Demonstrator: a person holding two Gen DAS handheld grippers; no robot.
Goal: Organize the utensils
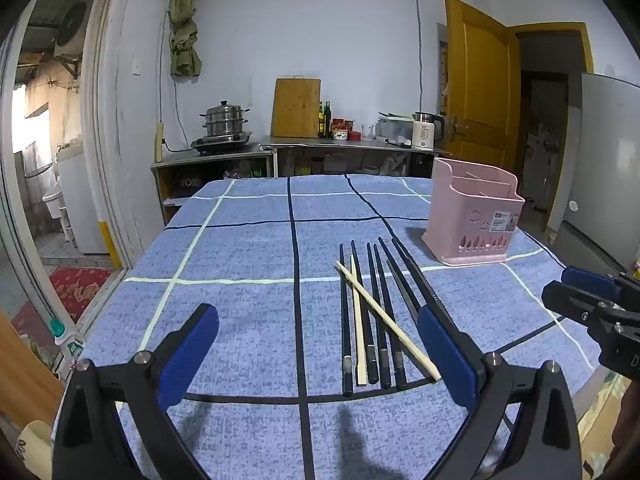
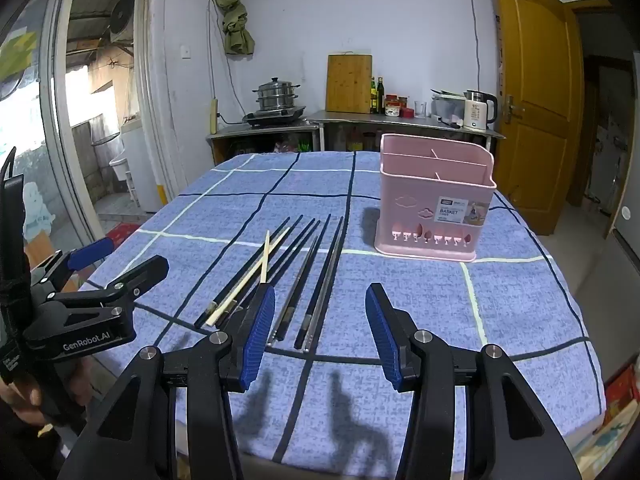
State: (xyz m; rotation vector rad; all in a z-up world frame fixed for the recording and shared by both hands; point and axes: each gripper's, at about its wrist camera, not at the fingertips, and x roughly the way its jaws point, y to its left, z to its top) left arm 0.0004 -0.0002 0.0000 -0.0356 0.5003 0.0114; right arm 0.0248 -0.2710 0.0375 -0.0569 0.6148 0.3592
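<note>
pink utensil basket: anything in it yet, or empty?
Looks empty. The pink utensil basket stands upright, its top compartments bare, nothing sticking out; all chopsticks lie on the tablecloth. Compartment bottoms are hidden.

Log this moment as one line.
left gripper: open, empty | right gripper: open, empty | dark and pale chopsticks: on cloth | pink plastic basket: empty

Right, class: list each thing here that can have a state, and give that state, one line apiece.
left gripper: open, holding nothing
right gripper: open, holding nothing
chopsticks: lying loose on the tablecloth, two pale ones crossed
pink basket: upright, compartments look empty
yellow door: open
steamer pot: lid on
</note>
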